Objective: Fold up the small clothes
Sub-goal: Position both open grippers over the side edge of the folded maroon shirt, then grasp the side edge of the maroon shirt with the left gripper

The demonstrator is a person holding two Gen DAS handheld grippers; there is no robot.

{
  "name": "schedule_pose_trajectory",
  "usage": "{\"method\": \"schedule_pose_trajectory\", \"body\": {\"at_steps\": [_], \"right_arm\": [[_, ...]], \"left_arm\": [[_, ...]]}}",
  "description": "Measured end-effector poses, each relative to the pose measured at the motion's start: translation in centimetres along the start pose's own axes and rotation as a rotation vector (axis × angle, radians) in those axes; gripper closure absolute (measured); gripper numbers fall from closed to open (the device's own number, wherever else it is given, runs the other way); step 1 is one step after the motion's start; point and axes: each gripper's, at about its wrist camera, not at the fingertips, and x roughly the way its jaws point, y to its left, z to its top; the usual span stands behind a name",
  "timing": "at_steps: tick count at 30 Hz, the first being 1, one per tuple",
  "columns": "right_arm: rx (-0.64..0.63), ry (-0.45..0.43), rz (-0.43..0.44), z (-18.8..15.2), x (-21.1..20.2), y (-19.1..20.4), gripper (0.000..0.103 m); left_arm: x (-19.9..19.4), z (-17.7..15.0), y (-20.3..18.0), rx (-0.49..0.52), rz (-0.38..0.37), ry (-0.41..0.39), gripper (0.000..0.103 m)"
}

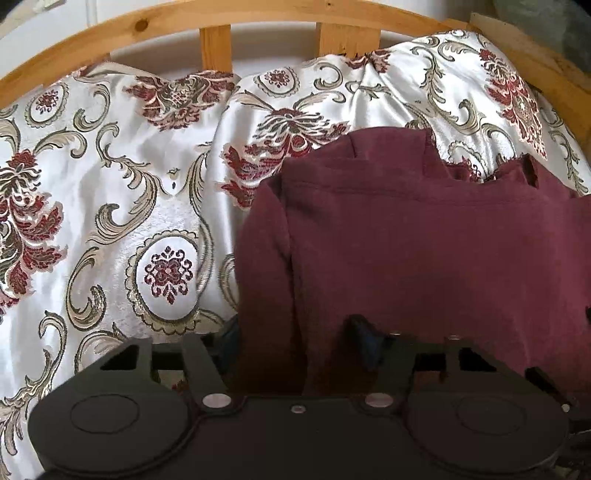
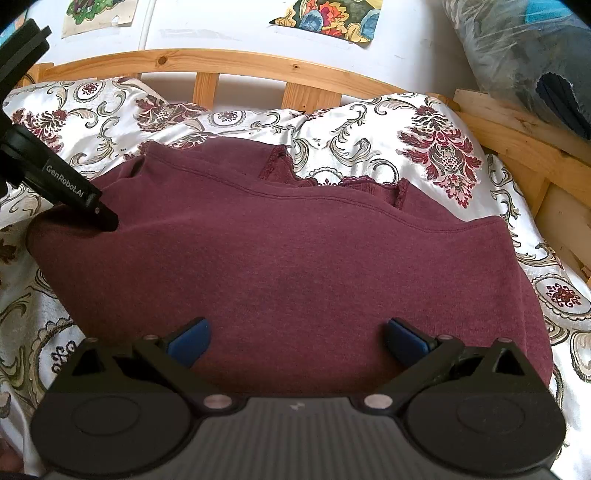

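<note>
A maroon sweatshirt (image 2: pixel 295 258) lies folded on a bed with a white floral bedspread (image 2: pixel 369 125). In the left wrist view the sweatshirt (image 1: pixel 406 240) fills the right half, and its left edge drapes between the jaws of my left gripper (image 1: pixel 295 339); one blue pad (image 1: pixel 365 343) shows against the cloth, the other is mostly hidden. In the right wrist view the left gripper (image 2: pixel 107 221) touches the garment's left edge. My right gripper (image 2: pixel 295 339) is open, its blue pads (image 2: pixel 190 341) spread wide above the near part of the sweatshirt.
A wooden slatted headboard (image 2: pixel 236 62) runs along the back, with a white wall and colourful pictures (image 2: pixel 332 18) behind. Wooden boards (image 2: pixel 535 147) and a plastic-wrapped bundle (image 2: pixel 524 48) stand at the right. Bedspread (image 1: pixel 110 203) lies left of the garment.
</note>
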Motion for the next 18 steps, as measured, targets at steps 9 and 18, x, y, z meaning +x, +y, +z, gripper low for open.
{"method": "schedule_pose_trajectory", "body": {"at_steps": [9,18], "right_arm": [[-0.002,0.001,0.001,0.0,0.0,0.0,0.0],[-0.001,0.0,0.002,0.0,0.0,-0.1,0.0]], "left_arm": [[-1.5,-0.5,-0.4,-0.012,0.057,-0.051,0.06],[-1.9,-1.0,-2.7,0.113,0.114,-0.085,0.059]]}}
